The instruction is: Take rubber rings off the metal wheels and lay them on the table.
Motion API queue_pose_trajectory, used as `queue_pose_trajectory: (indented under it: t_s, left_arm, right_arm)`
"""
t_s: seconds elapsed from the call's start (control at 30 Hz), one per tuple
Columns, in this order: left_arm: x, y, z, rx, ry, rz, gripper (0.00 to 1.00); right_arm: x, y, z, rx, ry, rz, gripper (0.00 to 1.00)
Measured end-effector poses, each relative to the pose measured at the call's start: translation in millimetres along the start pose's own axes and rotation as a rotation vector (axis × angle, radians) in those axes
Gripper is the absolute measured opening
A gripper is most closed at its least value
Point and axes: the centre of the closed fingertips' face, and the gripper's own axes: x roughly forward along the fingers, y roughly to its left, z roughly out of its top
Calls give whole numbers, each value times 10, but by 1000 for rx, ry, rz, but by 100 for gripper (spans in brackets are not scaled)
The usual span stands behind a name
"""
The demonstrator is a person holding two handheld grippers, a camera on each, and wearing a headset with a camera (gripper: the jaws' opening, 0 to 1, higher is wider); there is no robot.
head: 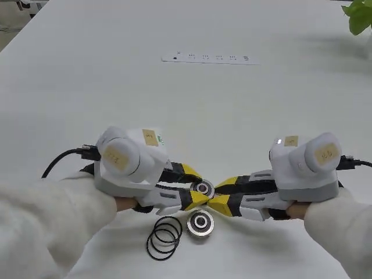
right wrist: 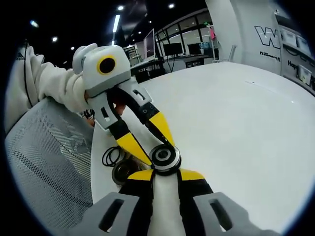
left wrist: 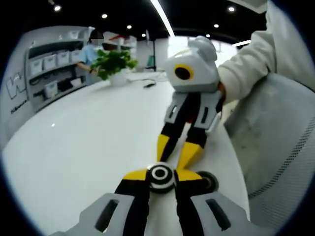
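My left gripper [head: 200, 185] is shut on a small metal wheel [head: 203, 188] with a black rubber ring around its rim, held just above the table. That wheel [left wrist: 161, 177] sits between my left yellow fingertips [left wrist: 135, 174]. My right gripper [head: 216, 195] comes in from the opposite side. Its jaws stand narrow, pinching the ring at the near edge of the wheel [right wrist: 165, 157]. A second metal wheel [head: 200, 223] lies flat on the table below the grippers. Several loose black rubber rings [head: 164, 235] lie overlapping to its left.
The white table [head: 192, 110] stretches far ahead. A white label strip [head: 210, 58] lies on it at the back. Green plant leaves [head: 360, 17] show at the top right corner. A black cable [head: 61, 160] trails from the left gripper.
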Motion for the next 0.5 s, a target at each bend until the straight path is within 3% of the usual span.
queue_pose_trajectory:
  t_s: [0.3,0.5]
  left_arm:
    - [-2,22,-5,-19,-12,10,15]
    - [-5,22,-4,-28,-17,15,14]
  right_arm:
    - [3,18,29,-18,-16,7,18]
    - [15,12,19,-44,1,2,18]
